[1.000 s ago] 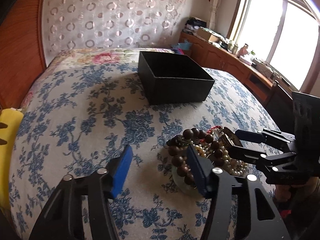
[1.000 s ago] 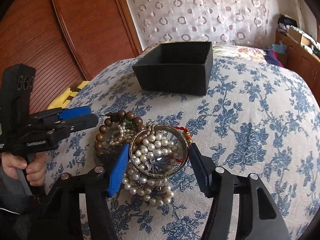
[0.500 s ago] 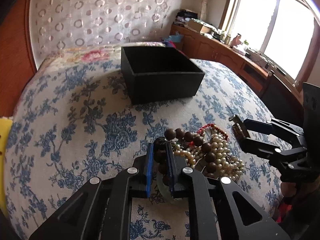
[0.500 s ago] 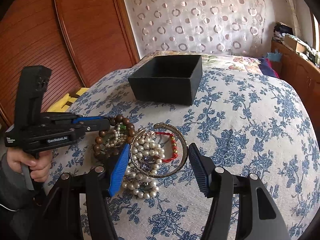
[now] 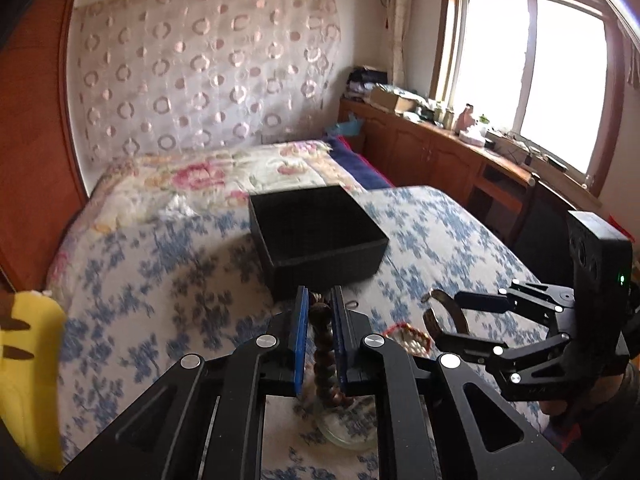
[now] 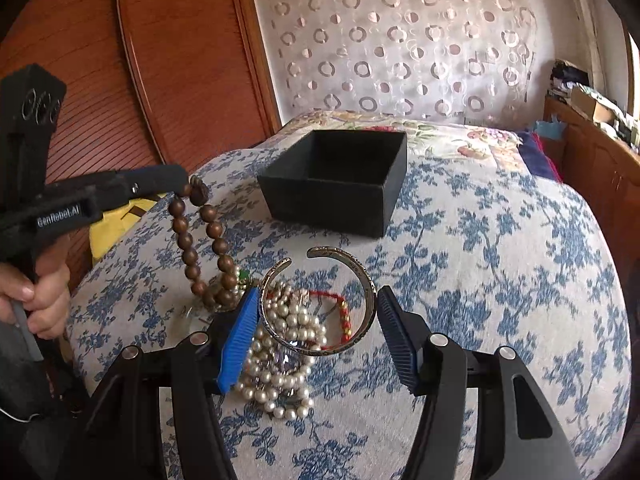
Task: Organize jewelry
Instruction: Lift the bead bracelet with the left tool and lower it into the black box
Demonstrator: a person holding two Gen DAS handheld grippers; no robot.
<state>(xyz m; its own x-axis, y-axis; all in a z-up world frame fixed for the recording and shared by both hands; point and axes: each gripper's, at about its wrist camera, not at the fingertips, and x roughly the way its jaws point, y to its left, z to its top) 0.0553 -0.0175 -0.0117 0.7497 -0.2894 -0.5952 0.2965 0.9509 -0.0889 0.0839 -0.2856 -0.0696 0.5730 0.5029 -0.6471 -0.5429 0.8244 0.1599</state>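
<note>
A string of brown wooden beads hangs from my left gripper, which is shut on its top and lifted over the floral bed. The right wrist view shows the same beads dangling from the left gripper, their lower end still by the jewelry pile. My right gripper is shut on a wide metal cuff bangle, a pad against each side. Inside and below the bangle lie pearls and a red bead bracelet. The open black box stands just beyond; the left wrist view shows the box past the fingertips.
A yellow cushion sits at the bed's left edge by the wooden headboard. Wooden cabinets with clutter run under the window on the right. A clear ring lies under the hanging beads. A person's hand grips the left handle.
My left gripper closed on the brown beads and lifted them off the pile. The right gripper kept its hold on the bangle and barely moved.
</note>
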